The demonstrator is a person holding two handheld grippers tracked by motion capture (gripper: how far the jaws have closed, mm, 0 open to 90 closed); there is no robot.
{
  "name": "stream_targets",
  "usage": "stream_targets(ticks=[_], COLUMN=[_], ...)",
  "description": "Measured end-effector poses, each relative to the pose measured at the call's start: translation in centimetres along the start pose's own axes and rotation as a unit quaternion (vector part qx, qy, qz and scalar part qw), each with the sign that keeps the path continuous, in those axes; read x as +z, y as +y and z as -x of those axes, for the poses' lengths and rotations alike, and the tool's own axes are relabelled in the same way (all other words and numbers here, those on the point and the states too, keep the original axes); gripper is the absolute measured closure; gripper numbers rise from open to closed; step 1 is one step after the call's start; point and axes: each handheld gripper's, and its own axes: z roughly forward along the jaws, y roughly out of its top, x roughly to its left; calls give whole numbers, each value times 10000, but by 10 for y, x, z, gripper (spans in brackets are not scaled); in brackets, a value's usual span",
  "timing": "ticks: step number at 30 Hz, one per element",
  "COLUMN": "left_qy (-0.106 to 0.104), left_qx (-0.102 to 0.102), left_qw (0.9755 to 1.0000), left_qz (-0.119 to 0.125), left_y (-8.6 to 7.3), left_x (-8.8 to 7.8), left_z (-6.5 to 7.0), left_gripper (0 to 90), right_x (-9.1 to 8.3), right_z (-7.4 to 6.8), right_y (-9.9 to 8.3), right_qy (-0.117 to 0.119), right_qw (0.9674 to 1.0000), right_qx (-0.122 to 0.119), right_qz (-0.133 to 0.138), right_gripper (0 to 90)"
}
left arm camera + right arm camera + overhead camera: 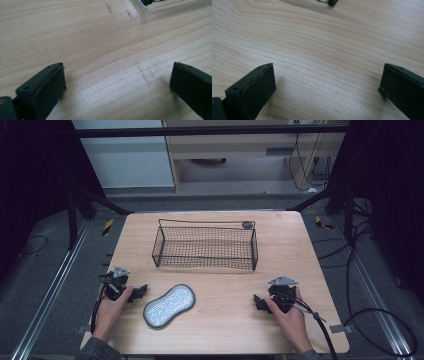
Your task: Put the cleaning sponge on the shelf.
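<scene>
A black wire basket (205, 246) stands at the middle back of the wooden table (225, 320). A grey peanut-shaped sponge pad (169, 304) lies flat at the front left of the table. My left gripper (141, 292) rests on the table just left of the pad, held by a hand, its jaws wide apart over bare wood (117, 75). My right gripper (258, 302) rests at the front right, also held by a hand, jaws wide apart with nothing between them (327, 75). A corner of the basket (332, 3) shows at the top of the right gripper view.
A small dark round object (247, 224) sits at the basket's back right corner. Cables (360, 320) trail on the floor to the right of the table. Metal frame legs (75, 215) stand at the back left and right. A cabinet (235, 150) is behind.
</scene>
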Motion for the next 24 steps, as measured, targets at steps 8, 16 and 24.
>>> stream_targets(ticks=[8,16,24], left_qy=[-158,-374,-529], left_qx=[42,275,552], left_qw=[9999,9989,9967], left_qz=[39,-65,-261], left_y=[6,16,21], left_x=[-14,-34,-39], left_z=[7,14,27], left_gripper=[28,38,41], right_x=[0,0,0], right_z=[0,0,0], right_y=[0,0,0], right_qy=[-2,0,2], right_qw=[10000,10000,10000], right_qx=[-2,-8,-9], right_qz=[1,2,0], right_gripper=[4,4,4])
